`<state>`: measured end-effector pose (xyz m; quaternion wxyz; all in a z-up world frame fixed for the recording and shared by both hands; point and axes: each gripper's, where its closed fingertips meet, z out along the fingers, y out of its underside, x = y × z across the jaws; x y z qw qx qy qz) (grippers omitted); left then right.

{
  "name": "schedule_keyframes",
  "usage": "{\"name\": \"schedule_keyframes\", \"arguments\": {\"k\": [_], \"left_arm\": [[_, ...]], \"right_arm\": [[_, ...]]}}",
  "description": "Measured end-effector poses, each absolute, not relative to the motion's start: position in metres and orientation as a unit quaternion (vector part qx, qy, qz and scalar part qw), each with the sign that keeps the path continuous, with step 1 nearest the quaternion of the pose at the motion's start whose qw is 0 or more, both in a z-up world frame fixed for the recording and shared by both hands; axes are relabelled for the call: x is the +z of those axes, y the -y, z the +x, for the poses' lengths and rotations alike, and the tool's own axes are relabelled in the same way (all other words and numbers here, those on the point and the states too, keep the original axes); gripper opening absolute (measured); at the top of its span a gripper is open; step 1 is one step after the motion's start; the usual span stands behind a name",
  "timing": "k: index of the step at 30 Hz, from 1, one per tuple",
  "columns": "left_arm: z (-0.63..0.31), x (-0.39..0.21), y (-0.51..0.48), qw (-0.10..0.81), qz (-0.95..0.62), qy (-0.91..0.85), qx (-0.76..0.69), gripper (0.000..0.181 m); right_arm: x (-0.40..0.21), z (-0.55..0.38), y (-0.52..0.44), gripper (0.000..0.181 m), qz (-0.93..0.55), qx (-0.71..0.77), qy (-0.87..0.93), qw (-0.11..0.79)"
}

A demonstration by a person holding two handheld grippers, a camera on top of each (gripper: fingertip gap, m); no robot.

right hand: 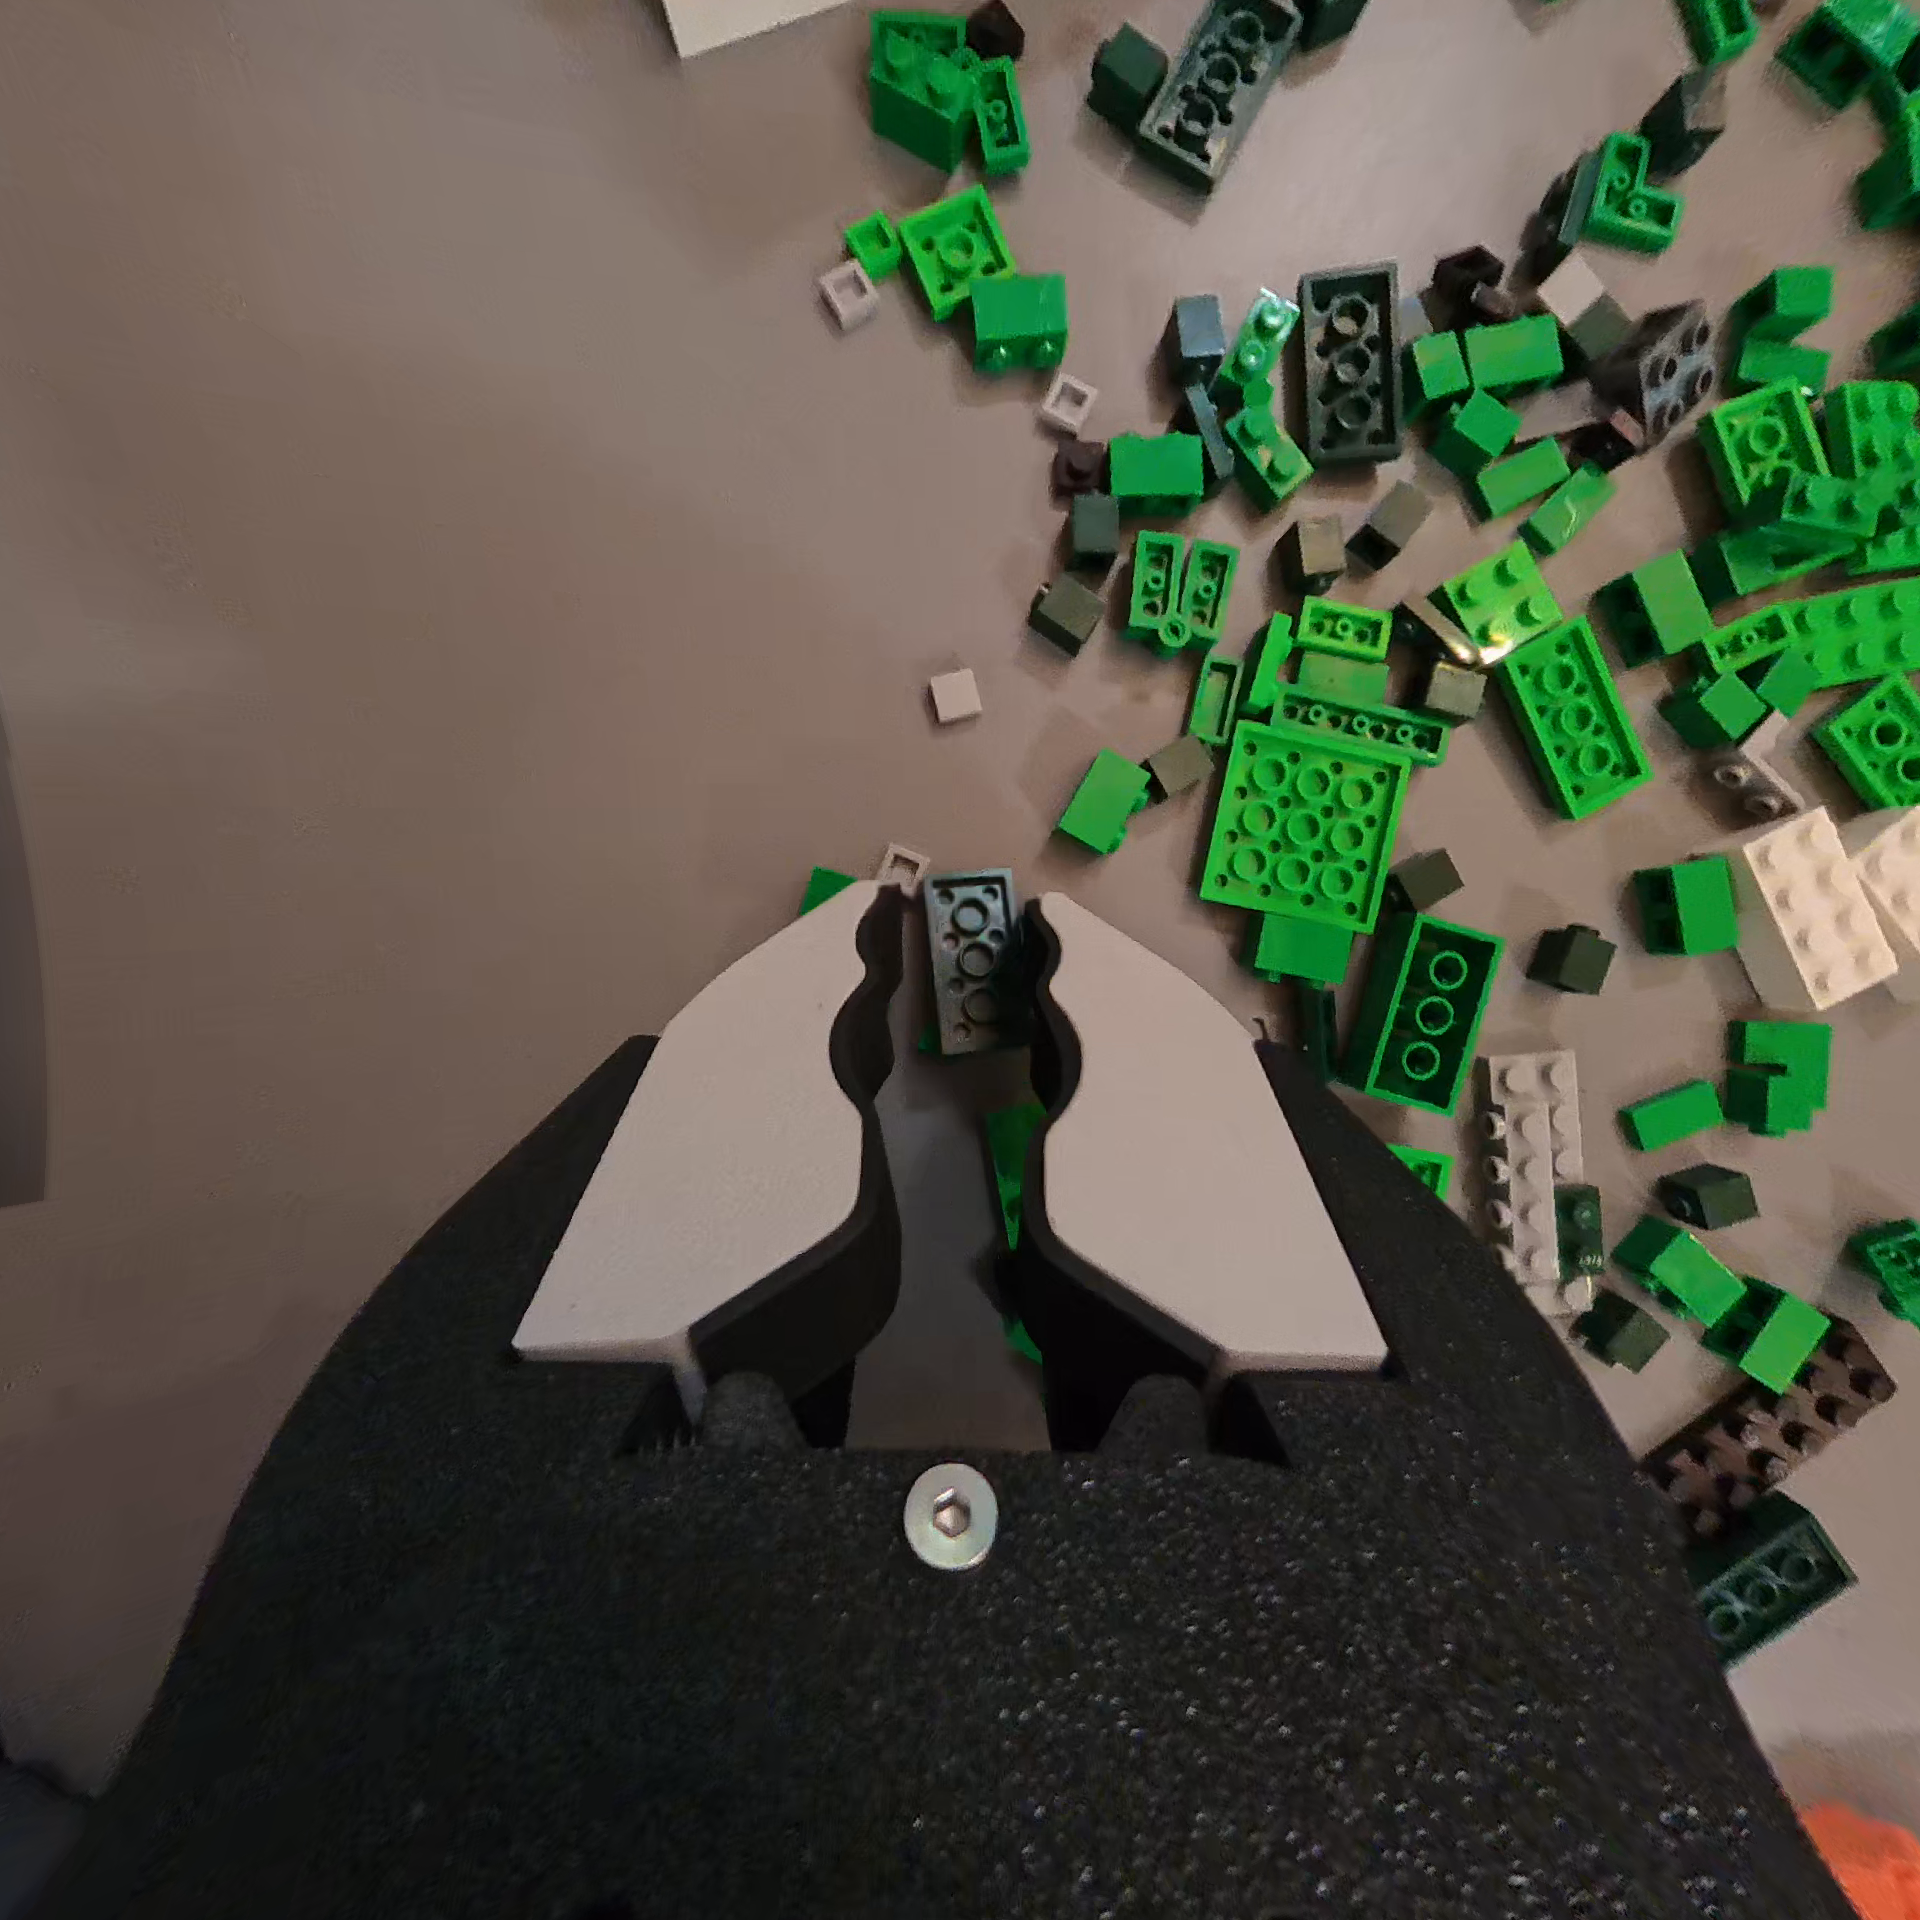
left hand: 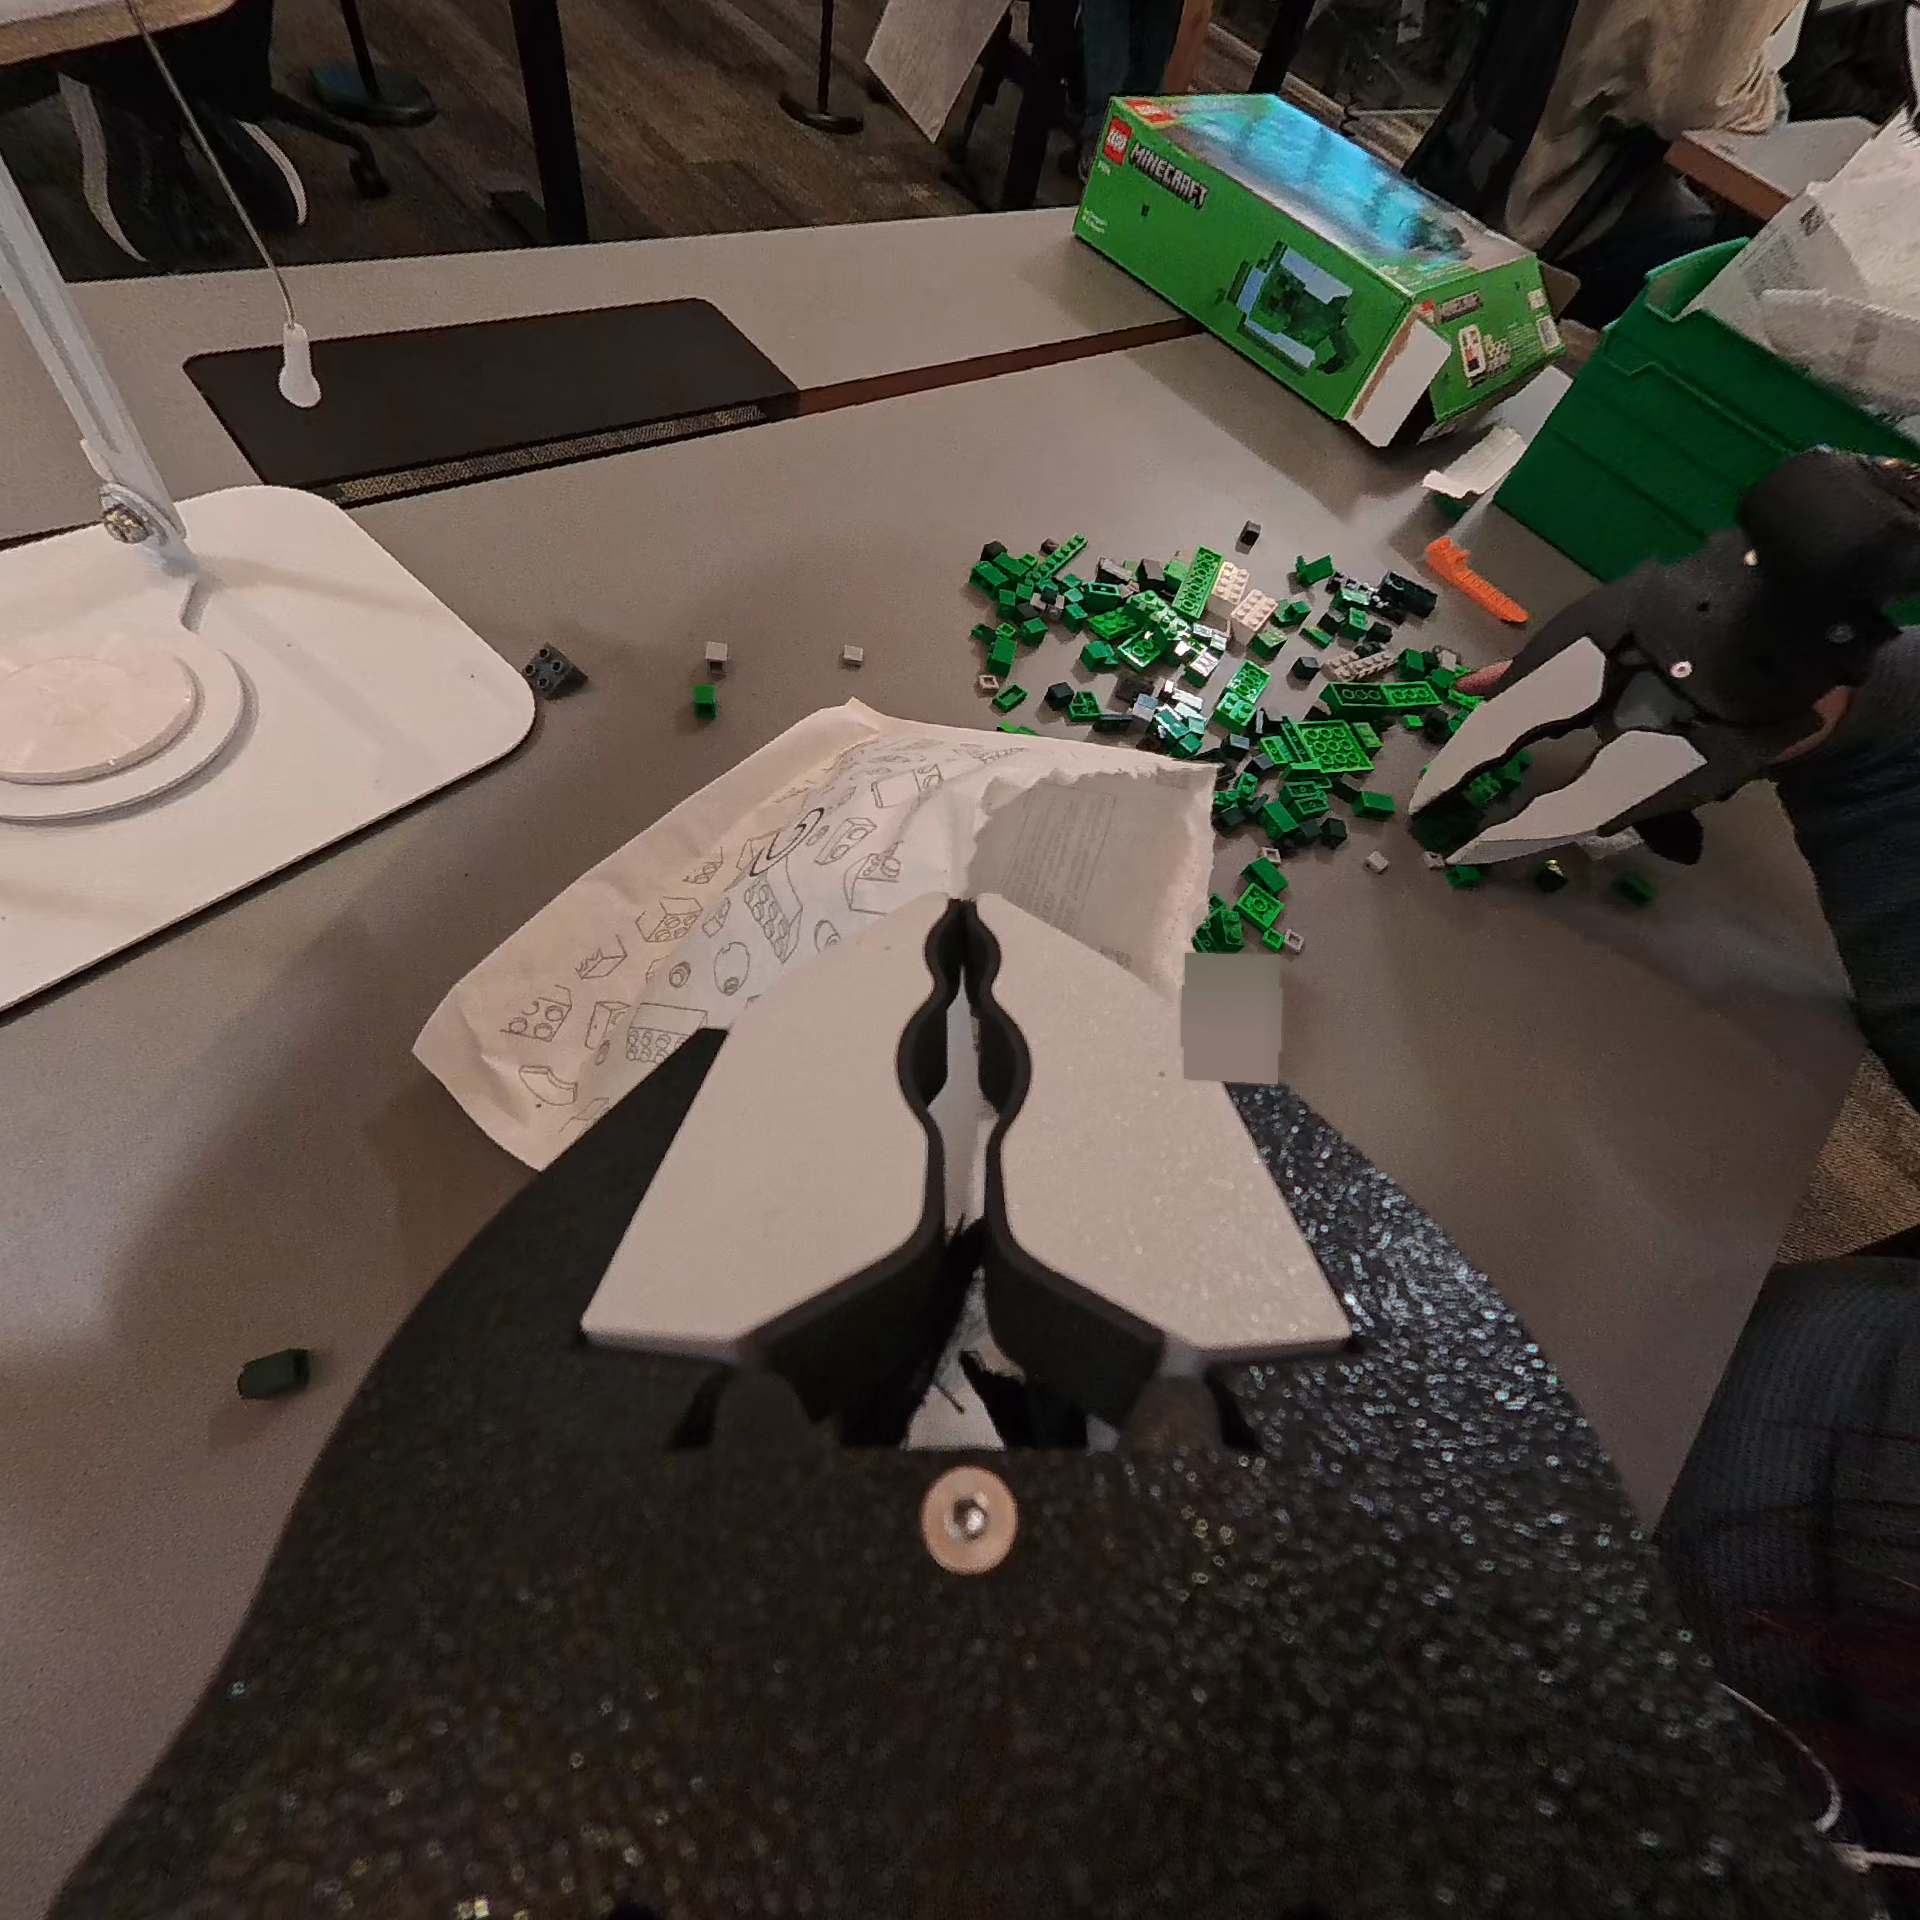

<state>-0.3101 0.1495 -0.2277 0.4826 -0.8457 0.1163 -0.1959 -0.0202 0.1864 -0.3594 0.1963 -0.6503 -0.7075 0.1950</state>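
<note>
The left gripper is clamped on a torn white paper bag lying on the grey table. The right gripper, jaws slightly apart, brackets a dark green plate beside the brick pile; contact appears likely but is unclear.

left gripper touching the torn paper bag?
Touching. The left wrist view shows the left gripper with its fingers closed on the torn paper bag's edge, white paper pinched along the slot between them.
</note>
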Motion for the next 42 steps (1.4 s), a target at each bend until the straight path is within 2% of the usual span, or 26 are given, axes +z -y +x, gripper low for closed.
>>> {"name": "schedule_keyframes", "arguments": {"k": [4,11,14,17,28,36,42], "left_arm": [[-0.311,-0.228,-0.149,0.482,-0.847,-0.116,-0.193,0.000],[-0.313,-0.227,-0.150,0.484,-0.845,-0.112,-0.195,0.000],[-0.312,-0.228,-0.150,0.484,-0.846,-0.113,-0.194,0.000],[-0.312,-0.228,-0.150,0.483,-0.846,-0.113,-0.194,0.000],[-0.312,-0.229,-0.150,0.480,-0.848,-0.114,-0.193,0.000],[-0.316,-0.229,-0.145,0.472,-0.853,-0.114,-0.191,0.000],[-0.321,-0.235,-0.138,0.451,-0.866,-0.115,-0.184,0.000]], "right_arm": [[-0.344,-0.018,-0.201,0.022,-0.646,0.198,0.691,0.257],[-0.289,0.036,-0.288,0.023,-0.681,0.120,0.521,0.501],[-0.284,0.059,-0.303,0.017,-0.697,0.135,0.459,0.535],[-0.294,0.065,-0.300,0.016,-0.717,0.185,0.439,0.509],[-0.314,0.055,-0.290,0.014,-0.722,0.178,0.487,0.458],[-0.340,0.043,-0.293,0.015,-0.683,0.096,0.652,0.315],[-0.351,0.029,-0.289,0.025,-0.636,0.125,0.735,0.197]]}}
